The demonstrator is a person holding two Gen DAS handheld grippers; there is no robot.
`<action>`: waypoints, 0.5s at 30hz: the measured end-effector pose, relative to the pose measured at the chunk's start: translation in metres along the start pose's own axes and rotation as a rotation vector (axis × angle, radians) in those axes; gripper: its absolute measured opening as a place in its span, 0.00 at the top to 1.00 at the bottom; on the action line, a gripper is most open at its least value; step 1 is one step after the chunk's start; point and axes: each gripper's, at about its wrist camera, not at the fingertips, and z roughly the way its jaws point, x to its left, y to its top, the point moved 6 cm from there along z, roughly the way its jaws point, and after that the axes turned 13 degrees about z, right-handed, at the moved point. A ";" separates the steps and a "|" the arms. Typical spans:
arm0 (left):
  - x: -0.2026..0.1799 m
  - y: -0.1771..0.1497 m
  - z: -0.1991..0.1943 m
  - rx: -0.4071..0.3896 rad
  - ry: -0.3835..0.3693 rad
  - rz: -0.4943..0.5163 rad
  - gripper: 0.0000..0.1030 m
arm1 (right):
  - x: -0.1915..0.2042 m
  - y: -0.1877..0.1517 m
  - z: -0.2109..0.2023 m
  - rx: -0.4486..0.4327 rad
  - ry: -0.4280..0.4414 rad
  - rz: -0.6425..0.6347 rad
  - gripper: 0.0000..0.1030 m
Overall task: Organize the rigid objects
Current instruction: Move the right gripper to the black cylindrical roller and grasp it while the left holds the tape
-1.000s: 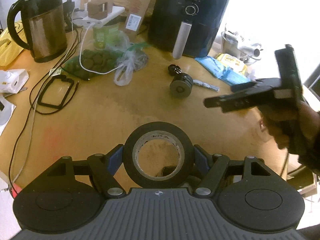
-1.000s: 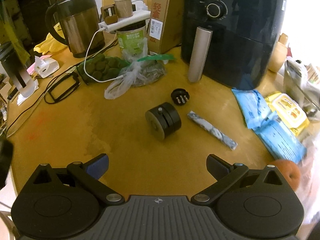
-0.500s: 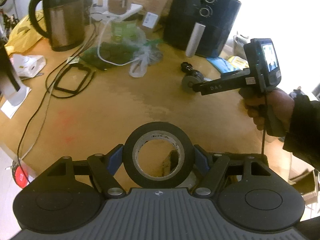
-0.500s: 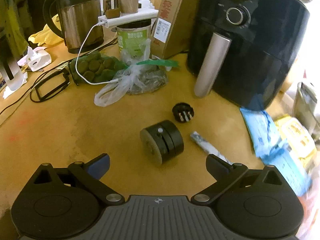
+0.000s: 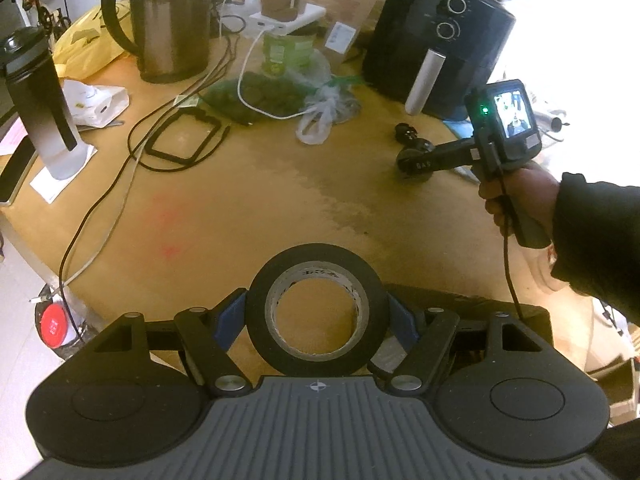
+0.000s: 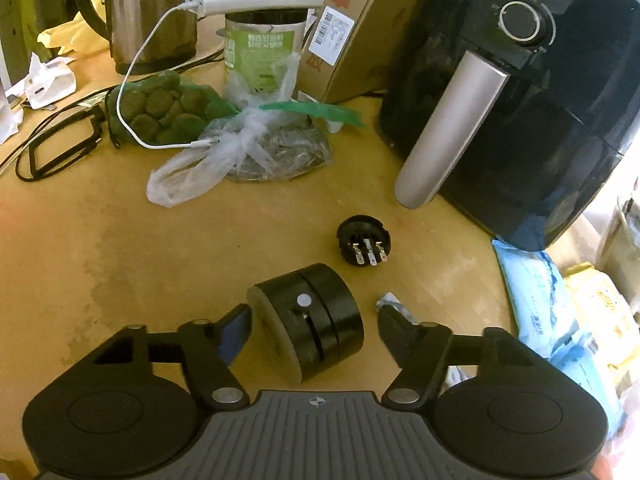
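Round wooden table [image 5: 248, 216]; bright glare at right.

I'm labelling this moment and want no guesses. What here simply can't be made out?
- Right wrist view: whether the right tongs touch the black cylinder; its body hides the pads.
- Left wrist view: that cylinder, mostly covered by the right tongs.
- Left wrist view: the printing inside the black tape roll, too small.
- Right wrist view: the kettle, cut off by the top edge.

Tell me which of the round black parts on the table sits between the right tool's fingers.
The larger black cylinder, lying on its side with a white dot on its rim. The smaller round plug, metal prongs showing, lies beyond it toward the air fryer.
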 end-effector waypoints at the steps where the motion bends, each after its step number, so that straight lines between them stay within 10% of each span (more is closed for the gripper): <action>1: 0.000 -0.001 -0.001 0.001 0.001 -0.002 0.30 | 0.001 0.000 0.001 -0.001 0.008 -0.002 0.38; 5: 0.000 -0.001 0.000 0.002 -0.005 -0.004 0.30 | 0.003 0.001 0.003 0.016 0.029 0.011 0.53; 15: -0.010 0.006 0.005 -0.008 -0.042 0.046 0.30 | -0.006 -0.006 -0.015 0.033 0.044 0.134 0.56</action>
